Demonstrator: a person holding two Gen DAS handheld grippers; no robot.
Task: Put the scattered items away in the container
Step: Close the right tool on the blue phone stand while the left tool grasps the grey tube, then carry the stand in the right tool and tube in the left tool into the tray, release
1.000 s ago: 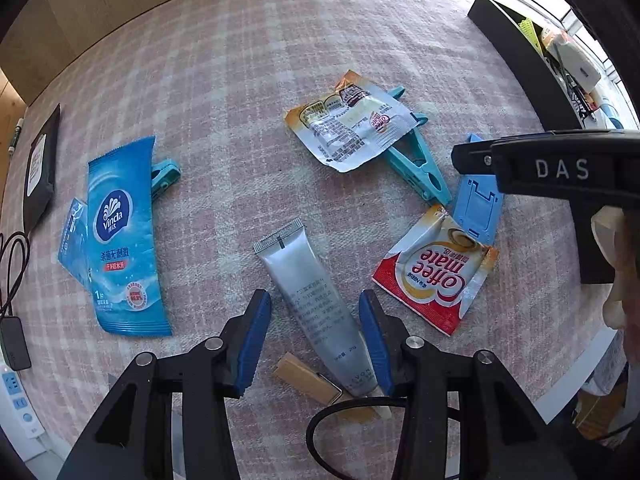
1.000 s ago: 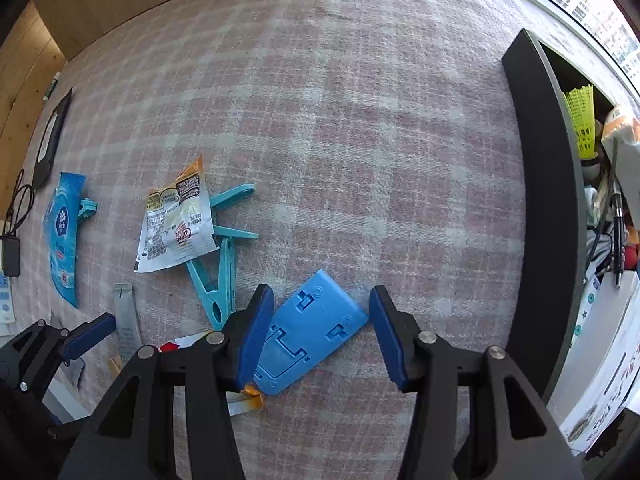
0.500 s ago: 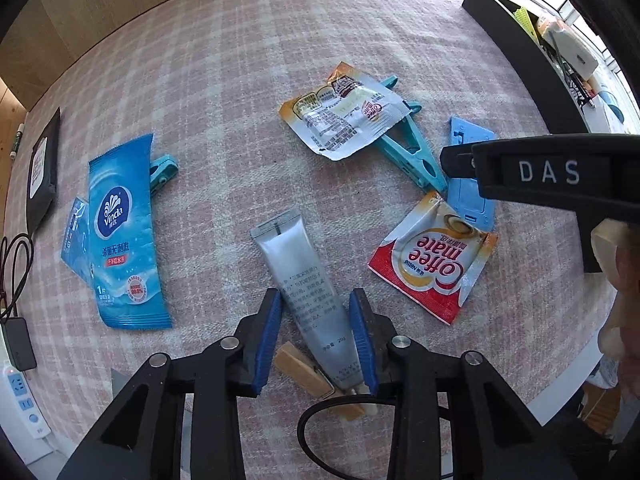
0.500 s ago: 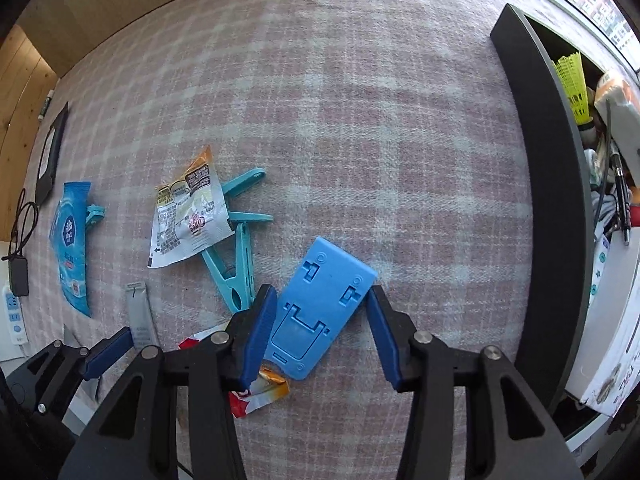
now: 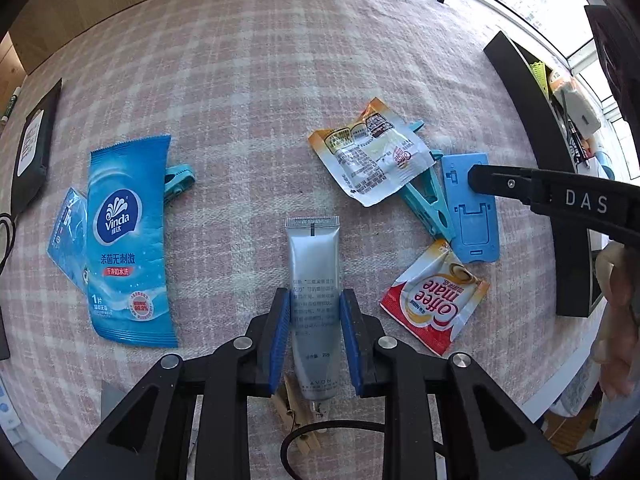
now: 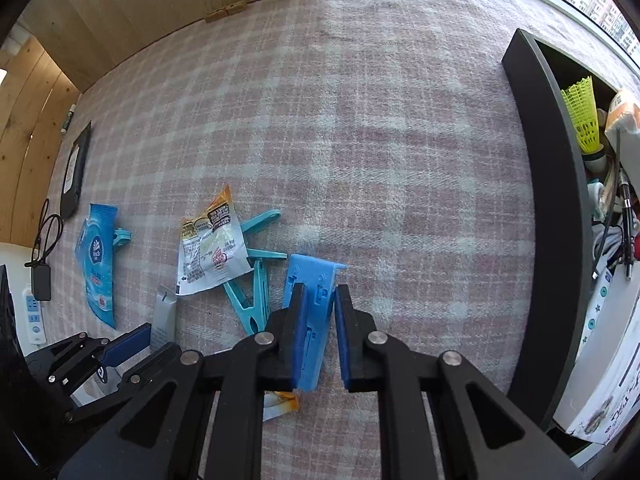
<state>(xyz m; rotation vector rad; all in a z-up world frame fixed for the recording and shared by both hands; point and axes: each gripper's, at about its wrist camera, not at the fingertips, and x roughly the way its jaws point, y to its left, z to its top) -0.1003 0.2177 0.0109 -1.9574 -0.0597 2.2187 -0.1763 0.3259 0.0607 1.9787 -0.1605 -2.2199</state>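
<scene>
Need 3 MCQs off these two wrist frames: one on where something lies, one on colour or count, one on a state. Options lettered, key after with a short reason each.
1. Where does the silver tube lie?
A. Between the left gripper's jaws
B. Inside the black container
C. On top of the blue wipes packet

2. What colour is the plastic stand between the right gripper's jaws?
A. Red
B. Blue
C. Yellow

3. What state is the Coffee mate sachet in?
A. Held up by a gripper
B. Standing on edge in the container
C. Lying flat on the checked cloth

Key: 1 A, the left wrist view shows the tube running between the two blue pads as the jaws close; 2 B, the stand is plainly blue in both views as the right jaws close on it; 3 C, it lies flat on the cloth, clear of both grippers.
</scene>
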